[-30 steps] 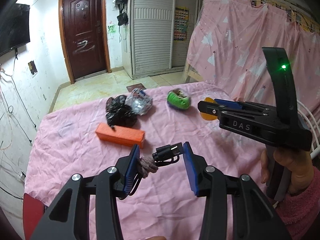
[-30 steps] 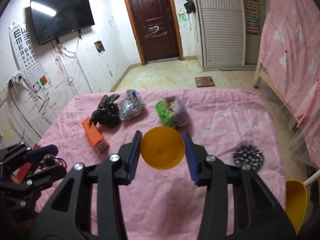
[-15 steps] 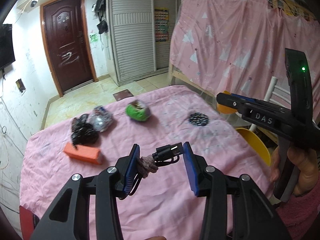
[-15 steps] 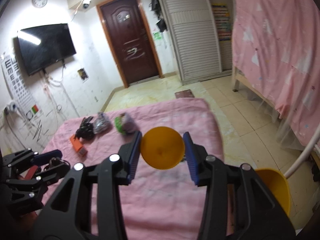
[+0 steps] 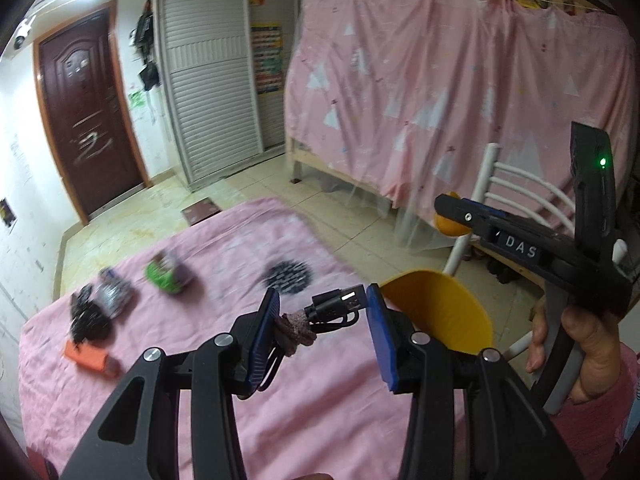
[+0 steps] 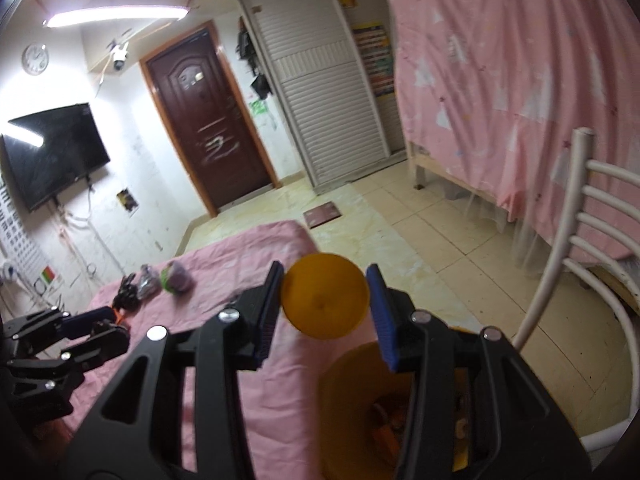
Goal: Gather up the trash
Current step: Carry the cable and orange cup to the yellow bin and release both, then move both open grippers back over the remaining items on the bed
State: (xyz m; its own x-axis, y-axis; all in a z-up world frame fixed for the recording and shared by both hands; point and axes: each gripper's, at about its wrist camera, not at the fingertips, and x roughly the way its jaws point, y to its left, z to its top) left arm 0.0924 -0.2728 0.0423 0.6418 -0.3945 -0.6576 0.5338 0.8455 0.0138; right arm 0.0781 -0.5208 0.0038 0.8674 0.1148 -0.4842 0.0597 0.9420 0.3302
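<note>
Table [image 5: 224,392], draped in pink cloth, was seen beneath both claws, with a yellow bin [image 5: 440,308] just beside its edge. Four trash items lay at its far side. An orange disc [image 6: 324,295] was clamped in the right claw [image 6: 325,306] above the bin. A black cable [image 5: 336,306] was gripped in the left claw [image 5: 322,336].

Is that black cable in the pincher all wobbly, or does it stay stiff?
Probably floppy: the black cable loops and bends between the left gripper fingers. Its plug end sticks out straight, so that bit looks stiff. It seems light and thin, so it might slip free if the squeeze loosens.
</note>
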